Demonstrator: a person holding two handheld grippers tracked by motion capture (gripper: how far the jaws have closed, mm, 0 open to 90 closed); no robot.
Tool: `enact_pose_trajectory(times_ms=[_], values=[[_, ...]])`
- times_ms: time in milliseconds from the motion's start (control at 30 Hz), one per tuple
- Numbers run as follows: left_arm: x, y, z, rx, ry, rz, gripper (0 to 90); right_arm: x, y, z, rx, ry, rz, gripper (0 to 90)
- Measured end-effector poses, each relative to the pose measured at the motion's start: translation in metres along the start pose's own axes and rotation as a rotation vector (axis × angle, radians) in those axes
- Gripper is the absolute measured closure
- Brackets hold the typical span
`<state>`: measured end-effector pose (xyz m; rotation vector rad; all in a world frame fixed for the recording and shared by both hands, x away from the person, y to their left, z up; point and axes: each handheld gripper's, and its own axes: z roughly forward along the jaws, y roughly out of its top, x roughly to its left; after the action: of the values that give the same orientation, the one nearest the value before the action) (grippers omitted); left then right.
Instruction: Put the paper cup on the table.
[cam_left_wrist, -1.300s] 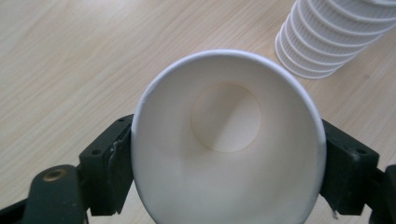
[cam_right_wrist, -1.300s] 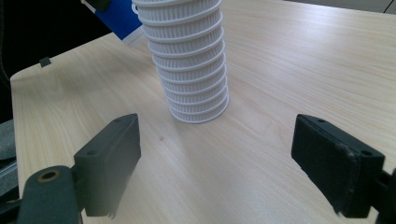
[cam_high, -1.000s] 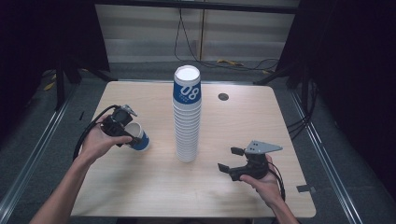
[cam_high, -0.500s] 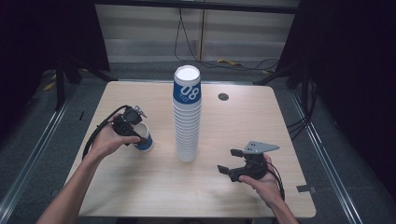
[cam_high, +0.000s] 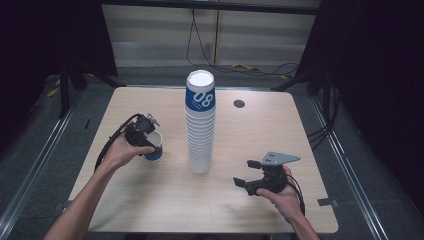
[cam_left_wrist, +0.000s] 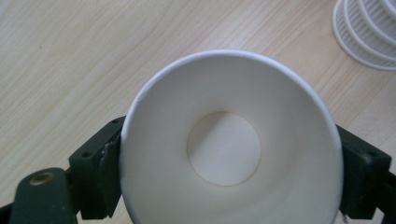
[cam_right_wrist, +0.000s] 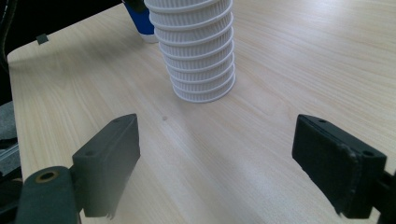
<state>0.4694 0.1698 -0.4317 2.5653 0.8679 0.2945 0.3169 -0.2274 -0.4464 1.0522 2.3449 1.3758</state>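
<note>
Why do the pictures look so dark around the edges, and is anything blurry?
High view: light falls on the table, the room around it is dark. Left gripper view: the cup is sharp with a soft shadow inside. Right gripper view: the near jaws are slightly blurred, the cup stack sharp.

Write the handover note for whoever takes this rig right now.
Left gripper: jaws have just been opening around the single cup, which stands upright on the table left of the cup stack; whether the pads touch it I cannot tell.
Right gripper: open, empty, low over the table right of the stack.
Done: one cup set apart, mouth up.
Left: probably free that cup, then the stack.
</note>
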Motion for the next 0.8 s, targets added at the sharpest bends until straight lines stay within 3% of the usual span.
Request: enact_pose_trajectory(times_ms=[67,200,433,600,733,800], values=[[0.003,-0.002,0.001,-0.009,-0.017,-0.026,13.7,0.0,0.0,0.0,0.007,-0.001,-0.003,15.2],[0.006,-0.006,0.003,-0.014,-0.026,-0.039,13.4,0.001,0.001,0.001,0.009,0.004,0.001,15.2],[0.006,-0.012,0.007,-0.027,-0.023,-0.04,13.3,0.001,0.0,0.002,0.015,0.001,0.004,15.2],[0.009,-0.02,0.013,-0.02,-0.048,-0.042,17.1,0.001,-0.001,0.001,0.015,0.0,0.009,15.2],[0.011,-0.029,0.016,-0.038,-0.051,-0.066,16.7,0.0,-0.001,0.003,0.02,0.003,0.007,15.2],[0.011,-0.031,0.015,-0.034,-0.041,-0.053,16.6,0.001,-0.001,0.003,0.024,0.005,0.007,15.2]])
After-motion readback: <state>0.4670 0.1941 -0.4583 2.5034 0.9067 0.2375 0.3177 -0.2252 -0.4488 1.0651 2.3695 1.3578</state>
